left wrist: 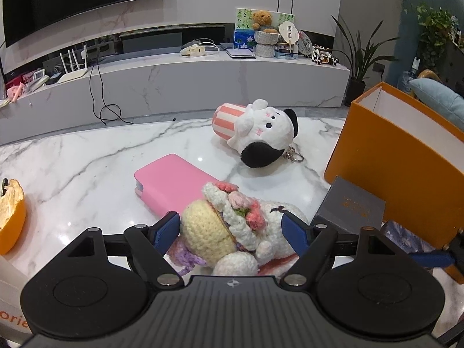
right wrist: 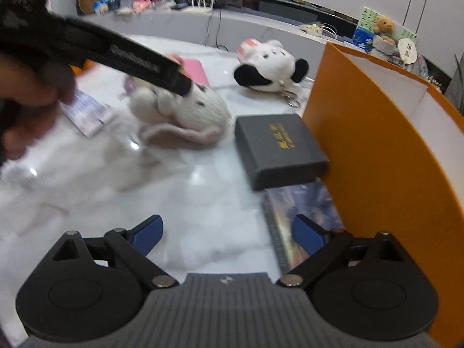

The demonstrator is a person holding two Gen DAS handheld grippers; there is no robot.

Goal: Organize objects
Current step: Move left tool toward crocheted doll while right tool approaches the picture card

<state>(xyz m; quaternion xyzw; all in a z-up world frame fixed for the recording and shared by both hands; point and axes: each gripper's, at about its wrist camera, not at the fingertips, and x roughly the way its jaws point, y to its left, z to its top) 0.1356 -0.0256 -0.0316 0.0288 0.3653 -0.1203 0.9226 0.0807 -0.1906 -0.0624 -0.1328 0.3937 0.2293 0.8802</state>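
A crocheted doll (left wrist: 220,226) with a yellow hat and pink flowers lies on the marble table (left wrist: 87,168), between the blue pads of my left gripper (left wrist: 229,219). The jaws stand wide around it and I see no squeeze. In the right wrist view one left-gripper finger (right wrist: 145,61) lies across the doll (right wrist: 188,110). My right gripper (right wrist: 227,220) is open over bare table, its right finger above the edge of a dark spiral notebook (right wrist: 301,208). A grey box with gold lettering (right wrist: 278,148) lies beside the tall orange box (right wrist: 377,145).
A black-and-white plush with a pink striped cup (left wrist: 261,130) lies further back, and a pink case (left wrist: 171,185) sits just behind the doll. An orange peel-like thing (left wrist: 11,217) is at the left edge. A printed leaflet (right wrist: 87,113) lies near a person's hand (right wrist: 32,87).
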